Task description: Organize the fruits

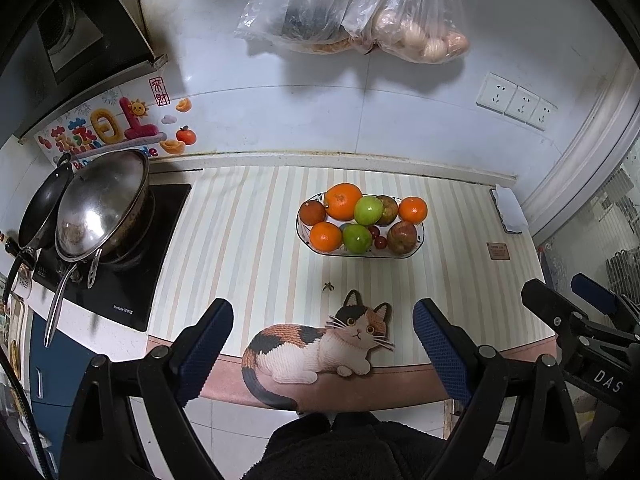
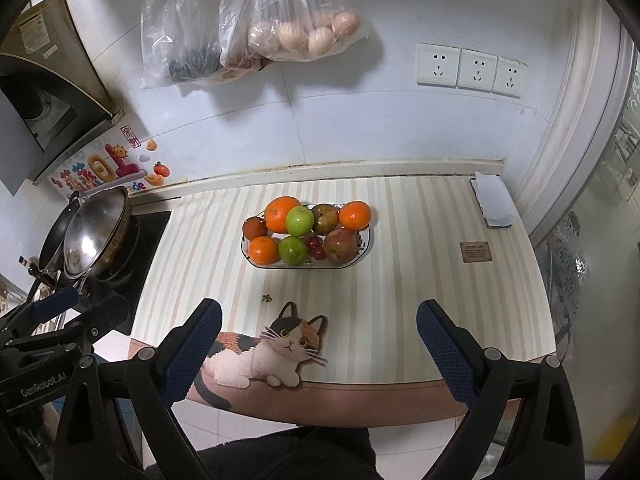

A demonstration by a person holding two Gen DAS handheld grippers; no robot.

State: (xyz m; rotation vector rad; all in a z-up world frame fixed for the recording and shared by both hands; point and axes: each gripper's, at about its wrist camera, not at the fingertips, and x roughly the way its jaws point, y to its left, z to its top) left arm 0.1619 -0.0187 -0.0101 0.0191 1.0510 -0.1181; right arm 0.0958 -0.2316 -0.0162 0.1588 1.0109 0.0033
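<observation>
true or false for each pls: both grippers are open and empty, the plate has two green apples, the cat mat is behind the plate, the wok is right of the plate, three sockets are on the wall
1. Both grippers, left and right, are open and empty. True.
2. The plate has two green apples. True.
3. The cat mat is behind the plate. False: it lies nearer the counter's front edge.
4. The wok is right of the plate. False: it sits to the left, on the stove.
5. Three sockets are on the wall. True.

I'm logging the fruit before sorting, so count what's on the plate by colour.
Orange: 3, largest at back
Green: 2
Reddish or brownish, apple-sized: 3
Small dark red: 2
Total: 10 visible on the plate; any hidden underneath are uncounted.
</observation>
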